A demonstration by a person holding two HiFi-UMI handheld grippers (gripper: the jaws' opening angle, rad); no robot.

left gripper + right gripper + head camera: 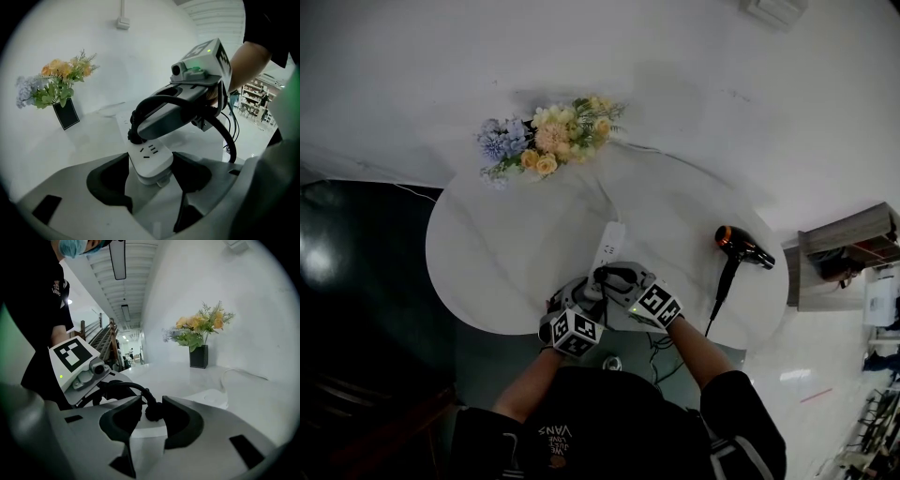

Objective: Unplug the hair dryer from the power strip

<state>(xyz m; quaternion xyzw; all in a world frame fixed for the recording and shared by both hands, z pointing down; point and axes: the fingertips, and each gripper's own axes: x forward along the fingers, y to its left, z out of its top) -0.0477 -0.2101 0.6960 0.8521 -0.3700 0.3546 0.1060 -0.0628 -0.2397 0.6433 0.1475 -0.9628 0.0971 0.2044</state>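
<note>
Left hand-held gripper (150, 174): jaws pressed against the two long sides of the power strip (149, 158), clamping its near end.
Right hand-held gripper (153, 417): jaws pinching the black plug (153, 411), which sits on the power strip's top face just beyond the left clamp.
Plug: prongs hidden, so depth of seating cannot be told.
Cable (125, 386): black, arcs off the plug toward the near end of the power strip, and its further run is covered by the grippers.
Power strip, head view: only the far end shows past the grippers.
Hair dryer (743, 247): lies on the worktop (502, 253), well apart to the right of the power strip.
Flowers (549, 141): beyond the power strip's far end, in a dark vase.
</note>
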